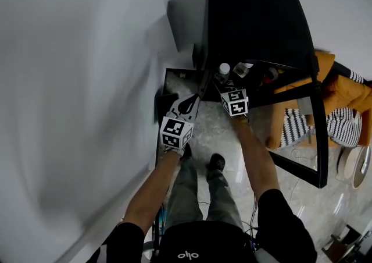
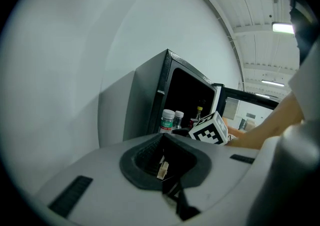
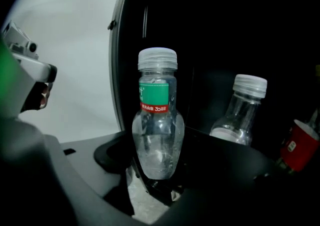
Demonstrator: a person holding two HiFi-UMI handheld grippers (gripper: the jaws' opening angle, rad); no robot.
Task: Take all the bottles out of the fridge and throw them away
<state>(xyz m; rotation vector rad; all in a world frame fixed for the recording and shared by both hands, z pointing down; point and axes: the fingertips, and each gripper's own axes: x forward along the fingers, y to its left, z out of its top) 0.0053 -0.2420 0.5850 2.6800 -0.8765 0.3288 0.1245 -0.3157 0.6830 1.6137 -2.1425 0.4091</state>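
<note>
A black mini fridge (image 1: 250,17) stands with its door (image 1: 317,139) swung open. A clear bottle (image 3: 157,120) with a green label and a white cap stands upright between my right gripper's (image 3: 157,180) jaws, which are shut on its lower part at the fridge mouth. Behind it inside the fridge are a second clear bottle (image 3: 240,115) and a red-labelled container (image 3: 300,150). The left gripper view shows both capped bottles (image 2: 167,120) beside the right gripper's marker cube (image 2: 210,129). My left gripper (image 2: 167,165) is shut and empty, left of the fridge opening (image 1: 187,105).
A white wall (image 1: 70,81) runs along the left, close to the left gripper. An orange chair (image 1: 349,96) with a striped cushion (image 1: 340,125) sits right of the open door. The person's shoes (image 1: 216,163) stand on the marble floor (image 1: 212,134) before the fridge.
</note>
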